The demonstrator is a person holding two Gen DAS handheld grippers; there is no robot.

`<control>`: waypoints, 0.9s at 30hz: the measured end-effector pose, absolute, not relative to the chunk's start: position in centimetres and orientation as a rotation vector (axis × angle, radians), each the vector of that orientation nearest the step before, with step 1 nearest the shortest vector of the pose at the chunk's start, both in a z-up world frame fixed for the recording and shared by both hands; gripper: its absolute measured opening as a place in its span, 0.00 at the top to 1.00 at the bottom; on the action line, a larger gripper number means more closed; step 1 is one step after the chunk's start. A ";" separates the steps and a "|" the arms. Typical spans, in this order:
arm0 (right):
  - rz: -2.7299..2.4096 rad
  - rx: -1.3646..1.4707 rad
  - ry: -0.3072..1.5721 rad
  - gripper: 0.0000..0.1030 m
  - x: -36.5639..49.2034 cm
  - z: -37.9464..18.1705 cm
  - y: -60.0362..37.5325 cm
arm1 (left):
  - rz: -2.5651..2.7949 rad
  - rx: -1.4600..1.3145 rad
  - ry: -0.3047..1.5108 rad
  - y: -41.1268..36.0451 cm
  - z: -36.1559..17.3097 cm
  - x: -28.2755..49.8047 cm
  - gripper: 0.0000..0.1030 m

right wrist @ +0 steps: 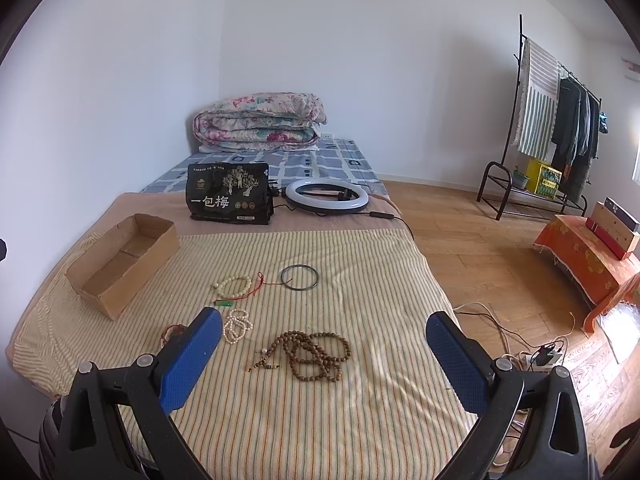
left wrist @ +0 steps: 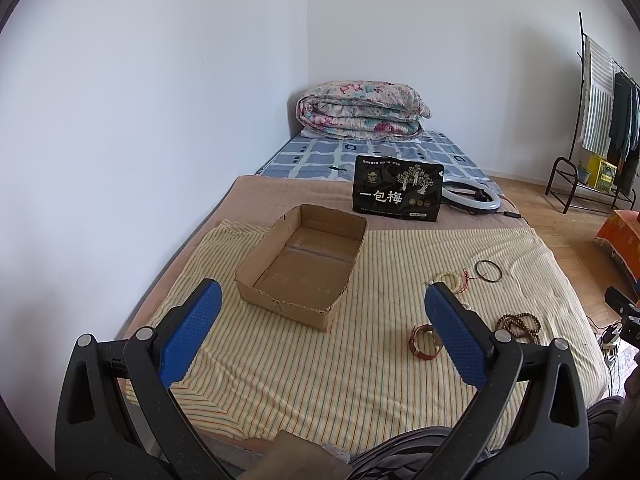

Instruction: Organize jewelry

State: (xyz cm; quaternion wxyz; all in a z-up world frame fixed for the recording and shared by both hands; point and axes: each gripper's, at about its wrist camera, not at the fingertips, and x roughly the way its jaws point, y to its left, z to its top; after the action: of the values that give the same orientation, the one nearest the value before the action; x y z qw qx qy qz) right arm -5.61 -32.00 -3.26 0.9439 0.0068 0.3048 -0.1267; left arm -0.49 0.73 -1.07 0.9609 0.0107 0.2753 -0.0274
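My left tool (left wrist: pixel 323 322) stands released, its blue pads (left wrist: pixel 192 332) wide apart and nothing between them. My right tool (right wrist: pixel 324 354) is likewise released and grasps nothing.

Both hover above a bed (right wrist: pixel 132 204) covered by a yellow striped cloth (right wrist: pixel 320 408).

A shallow cardboard box (left wrist: pixel 298 264), open at the top, rests on the left part of the cloth. Its interior shows bare cardboard only.

The jewelry lies loose on the cloth, to the right of the box and apart from it:
- A brown wooden bead strand (right wrist: pixel 316 354) is heaped in loops, nearest my right tool and between its pads in that view.
- A small white pearl strand (right wrist: pixel 237 325) lies just beside the left pad of the right tool.
- A cream bead bracelet (right wrist: pixel 235 286) lies farther back, with a red cord (right wrist: pixel 260 284) touching it and a small green piece (right wrist: pixel 224 303) just in front.
- A thin dark bangle (right wrist: pixel 300 277) lies flat, to the right of the red cord.
- A reddish-brown bracelet (left wrist: pixel 423 342) lies near the right pad of my left tool; in the right wrist view it is mostly hidden behind the left pad.

Beyond the cloth, a black printed pouch (right wrist: pixel 229 199) stands upright on the bed, with a ring light (right wrist: pixel 326 196) lying flat to its right. A folded floral quilt (right wrist: pixel 260 122) sits at the far end against the wall. A clothes rack (right wrist: pixel 556 120) stands on the wooden floor to the right.
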 end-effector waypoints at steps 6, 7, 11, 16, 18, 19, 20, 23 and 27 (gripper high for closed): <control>-0.252 0.000 0.627 0.00 -4.9 -3.5 -33.0 | -0.075 0.034 0.585 0.0 -2.4 1.0 0.00; -0.255 -0.003 0.630 0.00 -4.7 -3.5 -33.3 | -0.079 0.038 0.593 -0.2 -2.7 1.3 0.00; -0.251 -0.011 0.647 0.00 -3.8 -4.0 -34.4 | -0.123 0.040 0.642 -0.9 -4.1 2.7 0.00; -0.228 -0.051 0.670 0.00 -2.4 -4.3 -35.6 | -0.180 0.058 0.688 -2.1 -5.8 4.3 0.00; -0.197 -0.063 0.674 0.00 -1.8 -4.4 -36.1 | -0.203 0.071 0.688 -2.8 -6.3 4.8 0.00; -0.177 -0.072 0.678 0.00 -1.4 -4.5 -36.3 | -0.211 0.078 0.693 -3.1 -6.6 5.0 0.00; -0.164 -0.080 0.686 0.00 -0.9 -4.7 -36.5 | -0.226 0.079 0.702 -3.4 -6.9 5.3 0.00; -0.129 -0.091 0.734 0.00 0.9 -5.8 -37.2 | -0.272 0.087 0.742 -4.6 -7.8 6.2 0.08; -0.059 -0.125 0.818 0.02 3.1 -8.0 -38.0 | -0.352 0.083 0.838 -6.5 -9.8 8.0 0.26</control>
State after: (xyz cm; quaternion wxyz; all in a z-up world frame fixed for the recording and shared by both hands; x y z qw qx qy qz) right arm 3.11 -37.97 -7.99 0.9151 -0.0609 0.3975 -0.0289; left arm 8.05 -6.48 -9.80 0.8976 0.0401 0.4046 -0.1701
